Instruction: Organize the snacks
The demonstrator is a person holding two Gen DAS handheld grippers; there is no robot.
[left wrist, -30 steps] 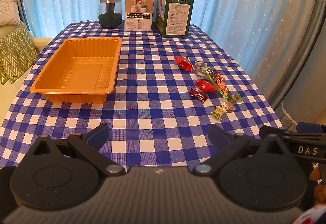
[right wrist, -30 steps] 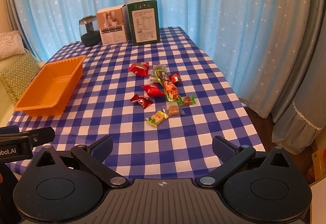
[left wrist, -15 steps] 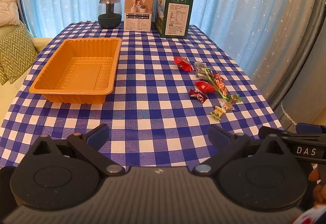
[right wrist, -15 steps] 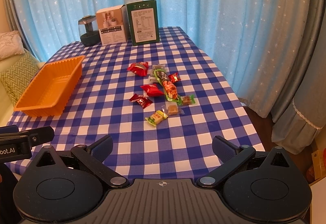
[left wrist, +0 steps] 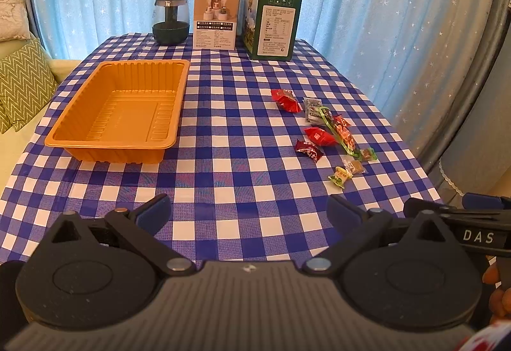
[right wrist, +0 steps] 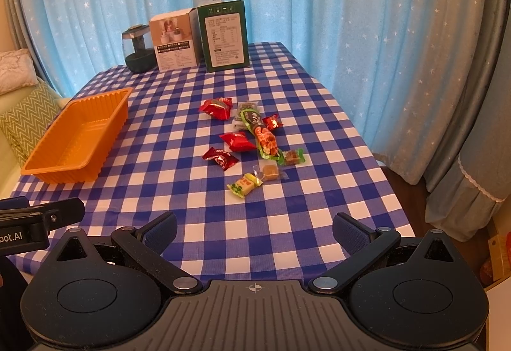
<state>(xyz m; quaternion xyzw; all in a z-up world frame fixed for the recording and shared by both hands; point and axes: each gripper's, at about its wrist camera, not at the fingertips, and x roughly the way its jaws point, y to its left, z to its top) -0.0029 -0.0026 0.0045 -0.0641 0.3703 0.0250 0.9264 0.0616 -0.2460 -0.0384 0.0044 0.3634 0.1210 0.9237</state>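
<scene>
Since a second ago both views have crept only slightly forward, the snacks and tray sitting a touch nearer in frame while nothing on the counter has shifted. The right gripper [right wrist: 254,231] hangs over the near edge with its fingers spread wide and nothing between them, aimed at the snack cluster; the left gripper [left wrist: 249,212] is likewise spread and empty beside it, facing the gap between tray and snacks. Nearest the right gripper lies the yellow-green candy [right wrist: 244,185], then a clear-wrapped brown sweet [right wrist: 270,171], dark red and bright red packets, and a long green-edged pack [right wrist: 262,135], all loose on the checked counter [right wrist: 191,115]. The orange tray [left wrist: 121,115] stands empty at the left, probably the destination, so the split suits one gripper picking and the other steadying. Two boxes and a dark jar stand at the far edge.
</scene>
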